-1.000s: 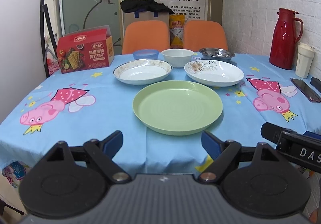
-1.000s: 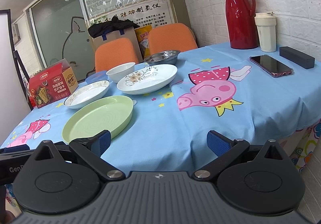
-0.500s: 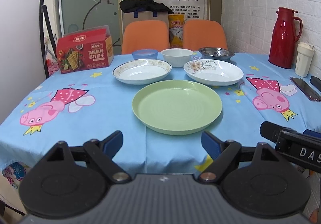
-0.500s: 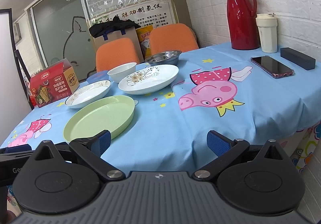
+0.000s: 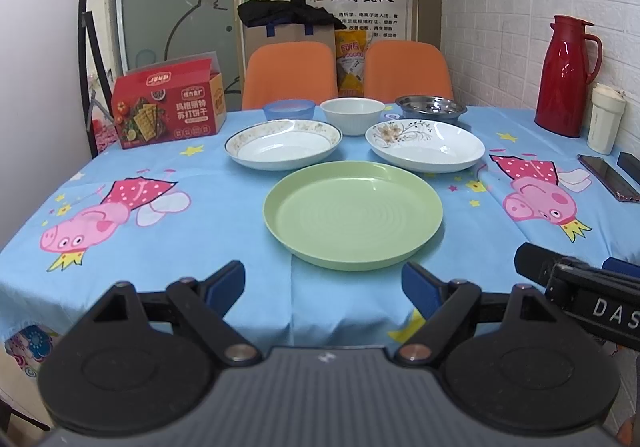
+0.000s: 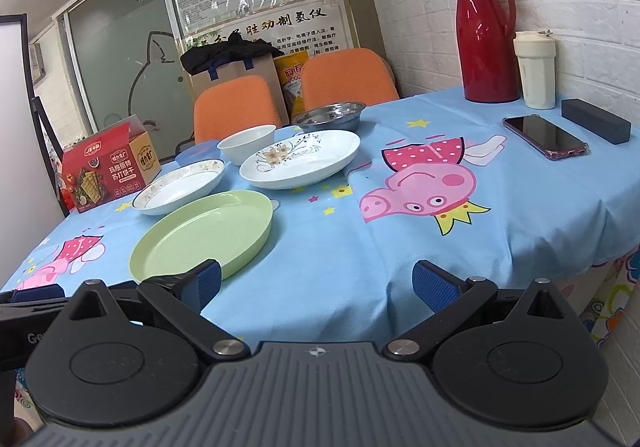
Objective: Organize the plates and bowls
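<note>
A green plate [image 5: 353,214] lies nearest on the blue tablecloth; it also shows in the right wrist view [image 6: 204,233]. Behind it lie a gold-rimmed white plate [image 5: 283,143] and a flower-patterned white plate [image 5: 426,143]. Further back stand a blue bowl [image 5: 289,109], a white bowl [image 5: 352,115] and a steel bowl [image 5: 430,105]. My left gripper [image 5: 324,289] is open and empty at the table's near edge, short of the green plate. My right gripper [image 6: 318,285] is open and empty at the near edge, right of the green plate.
A red cracker box [image 5: 168,103] stands at the back left. A red thermos [image 5: 566,77], a white cup [image 5: 606,118], a phone [image 6: 546,135] and a dark case [image 6: 595,120] sit along the right side by the brick wall. Two orange chairs [image 5: 290,73] stand behind the table.
Both grippers have shifted only slightly; the view has crept a little. The dishes have not moved.
</note>
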Demonstrator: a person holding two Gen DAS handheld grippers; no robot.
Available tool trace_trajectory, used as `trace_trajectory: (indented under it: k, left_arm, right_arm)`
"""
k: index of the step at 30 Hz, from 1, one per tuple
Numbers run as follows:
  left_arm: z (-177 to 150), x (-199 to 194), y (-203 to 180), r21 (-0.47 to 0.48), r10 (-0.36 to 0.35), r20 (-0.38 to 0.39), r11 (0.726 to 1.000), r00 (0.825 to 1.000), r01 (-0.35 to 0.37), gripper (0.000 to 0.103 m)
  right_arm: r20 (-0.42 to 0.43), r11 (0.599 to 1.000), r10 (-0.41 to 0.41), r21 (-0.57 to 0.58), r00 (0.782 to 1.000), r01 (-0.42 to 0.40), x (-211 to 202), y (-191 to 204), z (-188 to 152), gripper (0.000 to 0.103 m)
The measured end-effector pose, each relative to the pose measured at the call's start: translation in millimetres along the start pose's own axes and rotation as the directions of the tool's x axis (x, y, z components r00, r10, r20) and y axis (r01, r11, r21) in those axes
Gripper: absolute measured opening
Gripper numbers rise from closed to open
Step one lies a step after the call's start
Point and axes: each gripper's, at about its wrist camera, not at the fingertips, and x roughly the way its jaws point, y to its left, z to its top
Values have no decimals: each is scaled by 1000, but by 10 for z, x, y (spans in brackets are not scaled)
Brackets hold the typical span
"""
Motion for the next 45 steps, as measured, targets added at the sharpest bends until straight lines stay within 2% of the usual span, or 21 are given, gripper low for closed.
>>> trace_trajectory:
  k: [19, 25, 31, 36, 39, 45]
  left_arm:
    - [-6, 35, 19, -1, -1, -12, 1000, 1000, 1, 84]
    - [81, 131, 15, 13, 1, -14, 1000, 1000, -1, 84]
    - [158, 302, 245, -30, -3, -32, 1000, 999, 2, 84]
    - [228, 591, 448, -72, 35, -88, 997, 996, -41, 84]
    - [317, 785, 524, -88, 28, -136, 995, 990, -41, 84]
    - [565, 1004, 535, -68, 58, -133, 995, 989, -68, 84]
  right_arm:
    - [-3, 1000, 3, -5, 1000, -3, 5, 9, -4, 103]
    - [-14, 1000, 4, -4, 1000, -4, 46, -19, -2, 103]
    - [-11, 1000, 11, -1, 1000, -11, 90, -53, 15, 103]
    - [-34, 995, 97, 4, 995, -97, 303, -10, 56, 103]
    - [-99, 995, 94, -27, 991, -98, 541, 82, 118, 103]
    - [-146, 991, 81, -92, 986, -95, 889, 246, 341, 103]
